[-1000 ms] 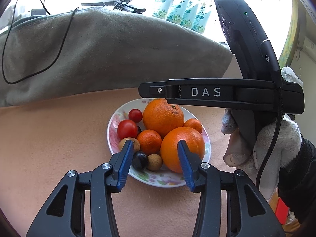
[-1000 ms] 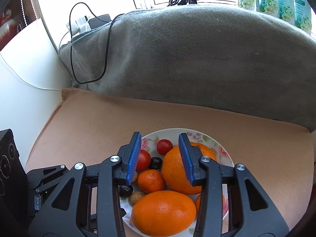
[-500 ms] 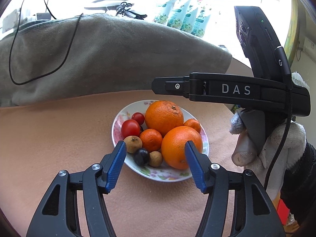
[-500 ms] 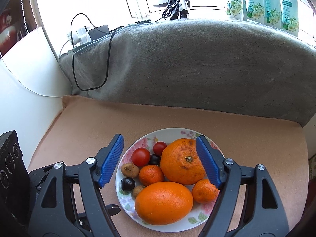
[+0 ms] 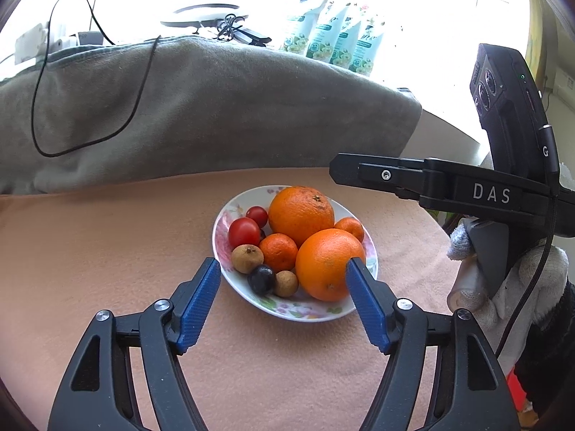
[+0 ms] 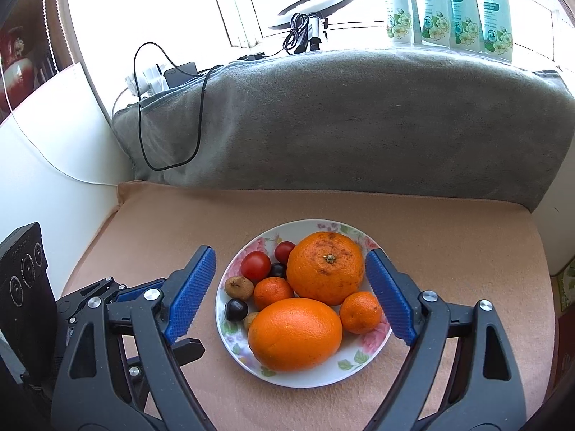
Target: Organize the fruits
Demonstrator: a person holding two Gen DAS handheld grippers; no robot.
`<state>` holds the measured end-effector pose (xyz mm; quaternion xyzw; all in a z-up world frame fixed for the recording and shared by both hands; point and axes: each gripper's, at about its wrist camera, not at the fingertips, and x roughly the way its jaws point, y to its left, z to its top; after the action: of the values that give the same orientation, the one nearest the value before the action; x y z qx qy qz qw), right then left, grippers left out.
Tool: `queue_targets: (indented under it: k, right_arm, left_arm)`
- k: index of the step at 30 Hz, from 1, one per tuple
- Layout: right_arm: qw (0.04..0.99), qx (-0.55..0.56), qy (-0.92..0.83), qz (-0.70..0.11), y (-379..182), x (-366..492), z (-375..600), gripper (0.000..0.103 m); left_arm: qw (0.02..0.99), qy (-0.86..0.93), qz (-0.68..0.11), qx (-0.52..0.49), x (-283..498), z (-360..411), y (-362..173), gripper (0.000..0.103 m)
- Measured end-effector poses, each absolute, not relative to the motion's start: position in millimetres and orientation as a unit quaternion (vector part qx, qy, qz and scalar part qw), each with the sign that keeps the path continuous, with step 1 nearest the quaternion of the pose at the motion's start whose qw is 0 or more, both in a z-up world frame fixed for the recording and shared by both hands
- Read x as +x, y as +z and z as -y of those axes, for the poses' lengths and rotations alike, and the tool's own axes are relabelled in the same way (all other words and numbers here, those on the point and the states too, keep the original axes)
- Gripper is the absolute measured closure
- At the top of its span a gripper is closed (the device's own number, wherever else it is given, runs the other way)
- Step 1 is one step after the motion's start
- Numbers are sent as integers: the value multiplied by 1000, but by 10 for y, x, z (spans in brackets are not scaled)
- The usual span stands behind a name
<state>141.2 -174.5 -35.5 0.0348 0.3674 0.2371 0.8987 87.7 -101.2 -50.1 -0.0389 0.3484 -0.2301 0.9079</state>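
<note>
Light: strong daylight from the far window (image 6: 298, 3), blown out to plain white in both views. Backlit items: row of pale green floral packets (image 6: 449, 10) on the sill, edges washed by glare.
Mid-scene: grey plush blanket (image 5: 215, 107) evenly lit, nap visible.
Near: peach cloth-covered bench (image 5: 107, 251) softly lit; faint shadow under the white floral plate (image 6: 305, 377).
Fruit: dull sheen on the large smooth orange (image 6: 294, 334).
Focus: sharp in the centre, no motion blur.
Lens: heavy fisheye bending; dark vignette in every corner.
</note>
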Motion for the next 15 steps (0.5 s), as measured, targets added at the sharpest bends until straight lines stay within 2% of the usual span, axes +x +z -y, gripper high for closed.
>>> queue_targets:
  k: [11,13,15]
  right_arm:
    - [916,36,217,-335,-263,960,1901,14]
    - [921,38,211,-326,-246,867,1933,5]
    - [927,40,203,-313,-229,753,1979,2]
  left_arm:
    - [919,-203,-336,-41,705,888,-386,23]
    - [919,-200,-336,-43,670,866,-357,23]
    - [921,-196,-335,-42,616,845,-328,23]
